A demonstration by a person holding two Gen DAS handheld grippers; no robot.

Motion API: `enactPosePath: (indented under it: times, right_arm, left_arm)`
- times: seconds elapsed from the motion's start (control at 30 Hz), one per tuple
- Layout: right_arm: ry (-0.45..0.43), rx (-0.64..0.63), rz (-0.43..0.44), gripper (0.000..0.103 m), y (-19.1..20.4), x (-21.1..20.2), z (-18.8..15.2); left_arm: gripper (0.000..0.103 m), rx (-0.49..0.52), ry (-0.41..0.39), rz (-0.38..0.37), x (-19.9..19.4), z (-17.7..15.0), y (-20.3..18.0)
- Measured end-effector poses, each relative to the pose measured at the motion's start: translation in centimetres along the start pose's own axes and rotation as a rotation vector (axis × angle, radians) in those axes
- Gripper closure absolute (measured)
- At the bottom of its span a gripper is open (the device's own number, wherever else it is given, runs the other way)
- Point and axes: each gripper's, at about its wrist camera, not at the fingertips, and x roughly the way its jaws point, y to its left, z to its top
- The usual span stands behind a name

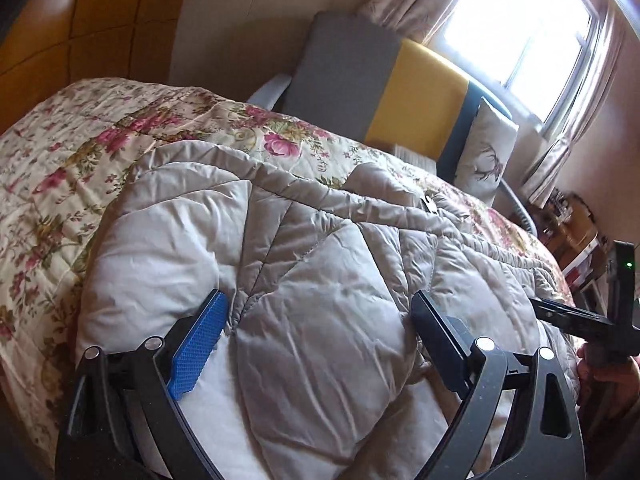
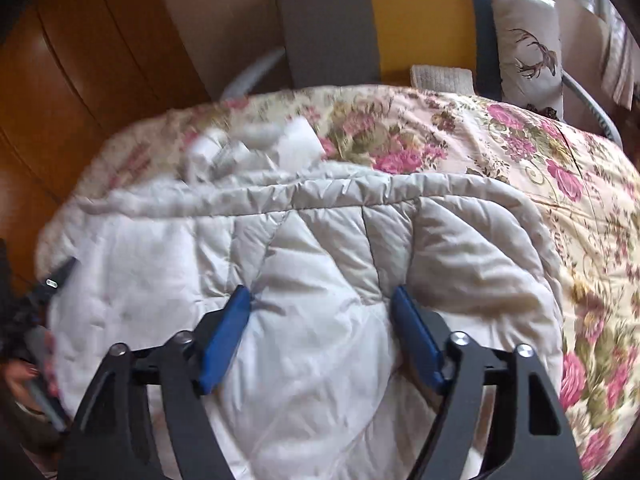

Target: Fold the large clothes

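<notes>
Puffy coat (image 1: 280, 264), pale grey and quilted, lies spread on a bed with a flowery quilt (image 1: 60, 152). It fills the near part of both views, and its stitched edge runs across the far side of it in the right wrist view (image 2: 340, 192). A small metal zip pull (image 1: 430, 205) sits on the coat toward the far right in the left wrist view.

Left tool (image 1: 318, 312) hangs over the coat with its two fingers spread wide. A blue pad (image 1: 198, 344) shows on the left finger. Nothing is pinched between the fingers; the coat only lies under them.

Right tool (image 2: 322, 308) is also over the coat, with its blue fingers (image 2: 224, 340) partly spread and not squeezing anything. This view is a bit blurry on the left side. In the left wrist view, a bit of the right tool shows at the right edge (image 1: 580, 316).

Past the far side of the bed stand a grey and yellow chair (image 1: 384, 96) and a white pillow with a deer on it (image 1: 484, 152). A bright window (image 1: 520, 32) with curtains is at the far right. A brown wooden wardrobe (image 2: 80, 60) is on the left.
</notes>
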Motion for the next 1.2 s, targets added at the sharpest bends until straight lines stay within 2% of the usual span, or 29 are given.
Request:
enactPosePath:
  times: [0.03,0.13,0.23,0.33,0.47,0.57,0.7,0.8,0.87,0.97,1.1,1.2]
  right_arm:
    - [0.005,0.001,-0.016,0.058,-0.1,0.6,0.2]
    - [0.015,-0.001,-0.041,0.091,-0.7,2.2,1.4]
    - [-0.002,-0.015,-0.087,0.102,-0.7,3.1,3.5]
    - [-0.018,-0.013,-0.119,0.103,-0.8,4.8,4.1]
    - [-0.082,-0.047,-0.197,0.103,-0.6,6.2,4.4]
    - [-0.115,-0.058,-0.227,0.103,-0.5,7.1,4.2]
    - [-0.135,-0.061,-0.221,0.102,-0.7,7.3,3.9]
    - [-0.147,-0.045,-0.201,0.102,-1.1,7.3,3.8]
    - [-0.151,-0.038,-0.191,0.102,-1.3,7.3,3.8]
    - [-0.154,-0.035,-0.187,0.102,-1.3,7.4,3.8]
    - [-0.157,-0.029,-0.179,0.102,-1.4,7.4,3.9]
    - [-0.16,-0.018,-0.168,0.102,-1.5,7.5,3.9]
  left_arm:
    - [0.011,0.002,0.003,0.009,0.3,0.3,0.0]
    - [0.011,0.005,0.035,0.041,1.3,1.3,-0.5]
    - [0.011,0.009,0.057,0.079,2.4,2.4,-1.0]
    - [0.01,0.069,0.052,0.119,4.3,3.0,-1.7]
    - [0.005,0.164,0.022,0.154,6.8,2.9,-2.3]
    - [0.004,0.163,0.029,0.158,7.3,3.0,-2.4]
    - [0.004,0.146,0.053,0.168,6.1,3.3,-2.8]
    - [0.005,0.073,-0.02,0.142,3.2,3.8,-3.7]
    - [0.005,0.072,-0.049,0.092,1.9,4.1,-5.2]
    - [0.005,0.165,-0.002,0.069,2.9,4.1,-8.2]
    - [0.005,0.335,0.066,0.169,6.9,3.7,-10.8]
    - [0.005,0.366,0.085,0.205,9.8,4.0,-10.5]
